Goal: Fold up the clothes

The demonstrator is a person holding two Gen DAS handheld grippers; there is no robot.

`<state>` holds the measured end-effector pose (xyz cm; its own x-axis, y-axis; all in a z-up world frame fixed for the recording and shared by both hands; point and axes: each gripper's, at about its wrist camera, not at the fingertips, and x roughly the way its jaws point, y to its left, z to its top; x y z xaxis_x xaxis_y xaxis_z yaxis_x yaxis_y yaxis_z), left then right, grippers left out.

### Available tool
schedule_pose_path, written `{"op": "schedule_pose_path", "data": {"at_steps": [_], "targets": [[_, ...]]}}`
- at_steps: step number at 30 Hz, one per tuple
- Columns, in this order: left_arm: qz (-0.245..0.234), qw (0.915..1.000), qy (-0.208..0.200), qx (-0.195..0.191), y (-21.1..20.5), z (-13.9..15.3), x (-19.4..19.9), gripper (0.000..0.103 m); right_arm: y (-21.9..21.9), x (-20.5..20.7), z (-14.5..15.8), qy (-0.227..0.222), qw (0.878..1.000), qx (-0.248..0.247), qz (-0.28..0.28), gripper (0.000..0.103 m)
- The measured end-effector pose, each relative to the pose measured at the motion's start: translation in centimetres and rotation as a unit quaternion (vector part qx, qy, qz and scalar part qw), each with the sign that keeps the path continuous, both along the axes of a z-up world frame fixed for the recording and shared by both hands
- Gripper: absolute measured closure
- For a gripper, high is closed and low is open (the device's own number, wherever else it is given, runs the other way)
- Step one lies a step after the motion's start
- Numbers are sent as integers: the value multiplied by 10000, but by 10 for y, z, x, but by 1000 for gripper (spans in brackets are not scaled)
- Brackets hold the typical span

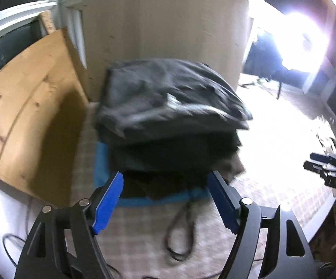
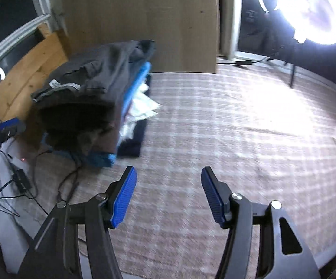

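Our left gripper and right gripper gape empty; the folded stack sits mid-frame. Next we likely fetch another garment.

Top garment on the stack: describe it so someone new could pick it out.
Find the pale wooden panel standing on the checked rug; a stack of folded clothes sits before it. The top garment is dark grey, with a small white label at its edge, unlike the black and blue layers below.
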<state>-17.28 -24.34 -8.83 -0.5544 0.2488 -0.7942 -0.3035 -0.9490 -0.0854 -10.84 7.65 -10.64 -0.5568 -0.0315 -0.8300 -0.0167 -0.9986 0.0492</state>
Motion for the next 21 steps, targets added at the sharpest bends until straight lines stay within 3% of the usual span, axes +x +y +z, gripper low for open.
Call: {"op": "schedule_pose_path", "data": {"at_steps": [3, 9, 15, 21], "targets": [[-154, 9998, -13, -111, 26, 0, 27, 27, -3, 21, 12, 116, 9997, 222, -8, 42], [-213, 9991, -31, -377, 65, 6, 72, 27, 4, 58, 26, 291, 9994, 97, 153, 42], [259, 9995, -67, -162, 88, 16, 123, 26, 25, 103, 40, 447, 9980, 159, 430, 42], [696, 9972, -212, -198, 114, 18, 176, 26, 42, 149, 55, 600, 9952, 243, 728, 40]]}}
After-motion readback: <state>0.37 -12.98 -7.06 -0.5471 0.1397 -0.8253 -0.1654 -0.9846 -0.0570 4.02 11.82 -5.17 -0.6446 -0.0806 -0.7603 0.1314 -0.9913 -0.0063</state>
